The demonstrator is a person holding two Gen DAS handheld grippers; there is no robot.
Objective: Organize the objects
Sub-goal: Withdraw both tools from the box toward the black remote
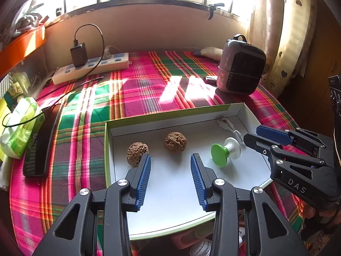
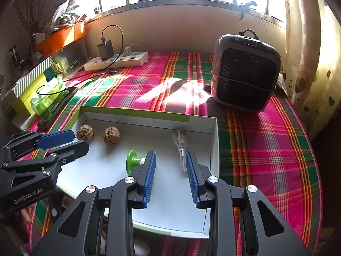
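A shallow white box point(image 1: 170, 192) point(image 2: 213, 128) with a green rim lies on the plaid cloth. In it are two walnuts, left point(image 1: 137, 154) point(image 2: 85, 133) and right point(image 1: 175, 141) point(image 2: 111, 136), a green and white spool point(image 1: 223, 151) point(image 2: 134, 161), and a coiled white cable point(image 1: 229, 127) point(image 2: 181, 145). My left gripper point(image 1: 170, 166) point(image 2: 70, 141) is open and empty over the box, its left finger beside the left walnut. My right gripper point(image 2: 170, 162) point(image 1: 253, 134) is open and empty, between the spool and the cable.
A grey fan heater point(image 1: 240, 66) point(image 2: 245, 70) stands at the back right. A white power strip point(image 1: 91, 66) point(image 2: 117, 60) with a black charger lies at the back left. A tissue pack point(image 1: 19, 125) and a black flat device point(image 1: 42, 140) lie left of the box.
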